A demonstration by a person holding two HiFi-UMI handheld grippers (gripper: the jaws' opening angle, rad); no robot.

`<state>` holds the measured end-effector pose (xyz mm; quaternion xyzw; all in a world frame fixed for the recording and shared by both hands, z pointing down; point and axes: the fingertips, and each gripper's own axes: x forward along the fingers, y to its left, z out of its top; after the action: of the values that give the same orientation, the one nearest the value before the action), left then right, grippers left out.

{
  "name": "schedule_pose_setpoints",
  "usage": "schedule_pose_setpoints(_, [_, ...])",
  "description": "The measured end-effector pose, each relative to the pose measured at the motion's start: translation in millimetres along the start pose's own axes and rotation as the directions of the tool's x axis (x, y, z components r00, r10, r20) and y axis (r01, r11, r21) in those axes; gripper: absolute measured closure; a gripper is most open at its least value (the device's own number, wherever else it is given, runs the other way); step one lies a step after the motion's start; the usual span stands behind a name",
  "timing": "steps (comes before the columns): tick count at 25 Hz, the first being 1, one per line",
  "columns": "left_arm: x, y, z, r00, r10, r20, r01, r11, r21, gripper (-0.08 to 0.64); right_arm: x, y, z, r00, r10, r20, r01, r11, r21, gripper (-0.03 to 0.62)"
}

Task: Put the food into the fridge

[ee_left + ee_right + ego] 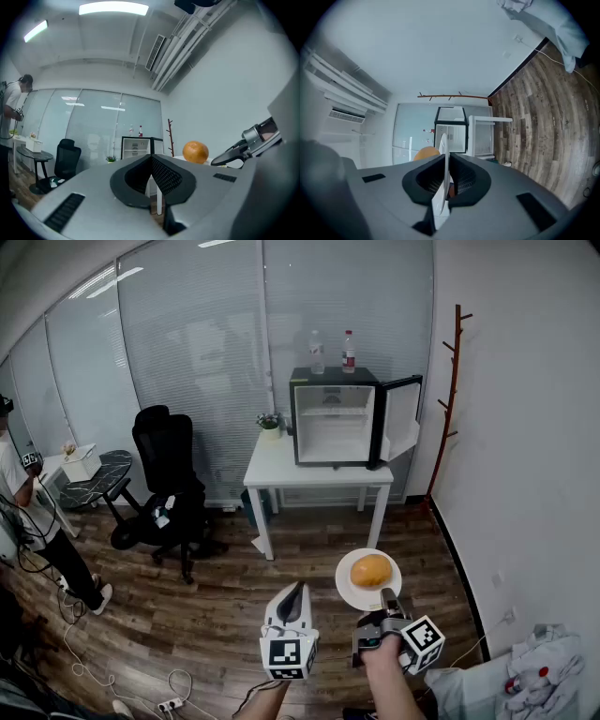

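A small black fridge (335, 423) stands on a white table (281, 468), its door (403, 418) swung open to the right and its white inside bare. In front of me my right gripper (387, 597) is shut on the near rim of a white plate (349, 588) carrying a round orange food (371, 570). The right gripper view shows the plate (442, 161) edge-on between the pads, the orange food (424, 152) behind it and the fridge (451, 132) far ahead. My left gripper (298, 590) is to the plate's left, shut on nothing; its view shows the orange food (195, 152).
Two bottles (333, 352) stand on the fridge, a small plant (269, 425) beside it. A black office chair (169, 486) is left of the table, a coat rack (451, 381) on the right wall. A person (28, 507) stands far left. Cables (169, 688) trail on the floor.
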<state>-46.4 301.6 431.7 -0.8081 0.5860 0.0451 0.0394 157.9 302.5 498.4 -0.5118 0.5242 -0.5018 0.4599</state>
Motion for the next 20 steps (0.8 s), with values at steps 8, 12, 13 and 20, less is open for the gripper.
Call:
schedule_pose_setpoints(8, [9.1,-29.4,-9.0,1.0,-0.009,0.004,0.009,1.0,-0.003,0.534,0.3,-2.0,23.8,1.0,-0.003,-0.027,0.002,1.0,-0.008,0.552])
schedule_pose_setpoints(12, [13.8,-47.7,-9.7,1.0,-0.004,0.003,0.004,1.0,-0.004,0.534,1.7,-4.6,35.9,0.999,-0.004,-0.047,0.004,1.0,-0.012,0.552])
schedule_pose_setpoints(13, [15.1,-51.0,-10.1,1.0,-0.001,0.002,0.001,1.0,-0.007,0.532,2.4,-4.7,37.8,0.999,-0.004,-0.054,0.003,1.0,-0.014,0.552])
schedule_pose_setpoints(20, [25.0,-58.4,-15.8,0.999,0.032,-0.014,-0.032,0.999,-0.021,0.533,13.2,-12.6,52.8,0.996,-0.019,-0.083,0.017,1.0,-0.026,0.552])
